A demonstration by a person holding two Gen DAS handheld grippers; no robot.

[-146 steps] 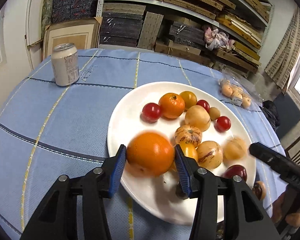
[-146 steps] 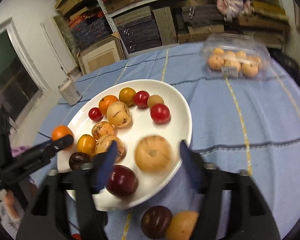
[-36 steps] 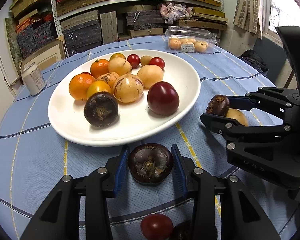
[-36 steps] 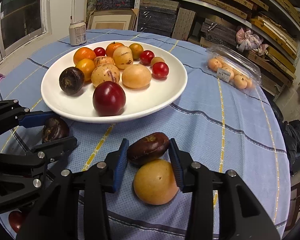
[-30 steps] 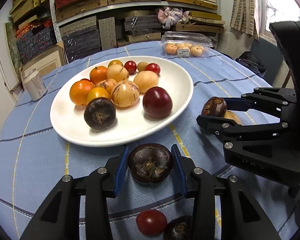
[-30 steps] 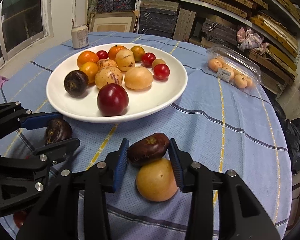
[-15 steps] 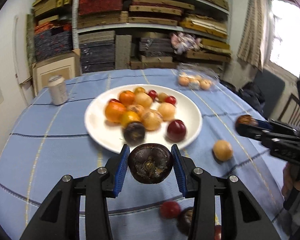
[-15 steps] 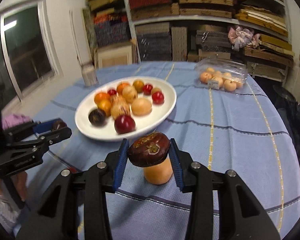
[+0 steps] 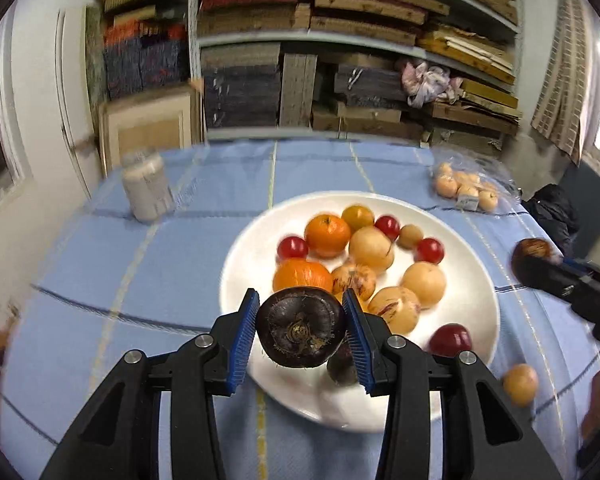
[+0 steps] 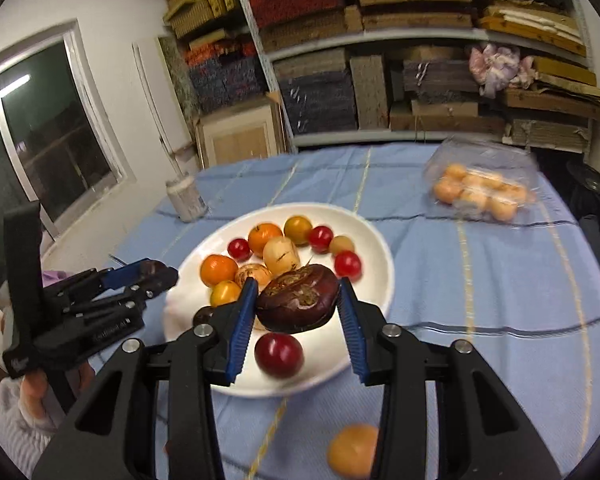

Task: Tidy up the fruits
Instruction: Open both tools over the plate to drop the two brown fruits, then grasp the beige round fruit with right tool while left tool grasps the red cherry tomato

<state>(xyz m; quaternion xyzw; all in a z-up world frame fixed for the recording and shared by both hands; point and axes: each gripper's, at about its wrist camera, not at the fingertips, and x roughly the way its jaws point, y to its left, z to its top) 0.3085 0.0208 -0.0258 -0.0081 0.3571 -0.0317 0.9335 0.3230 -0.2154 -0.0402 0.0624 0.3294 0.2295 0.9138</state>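
Note:
My left gripper (image 9: 301, 332) is shut on a dark purple round fruit (image 9: 300, 332), held in the air above the near rim of the white plate (image 9: 476, 308). My right gripper (image 10: 296, 310) is shut on a dark brown-purple fruit (image 10: 298, 302), also raised over the white plate (image 10: 376, 280). The plate carries several oranges, red tomatoes, pale striped fruits and a dark red plum (image 10: 279, 354). An orange-yellow fruit (image 10: 352, 456) lies on the blue cloth near the plate. In the left wrist view the right gripper (image 9: 540, 264) shows at the right edge with its fruit.
A drink can (image 9: 146, 190) stands at the back left of the blue-clothed round table (image 9: 160, 272). A clear plastic box of small orange fruits (image 10: 480, 188) sits at the back right. Shelves of stacked boards rise behind the table. A person's hand holds the left gripper (image 10: 148, 272).
Both grippers have lifted their dark fruits off the cloth and moved up over the plate's near side. The orange-yellow fruit stayed on the cloth.

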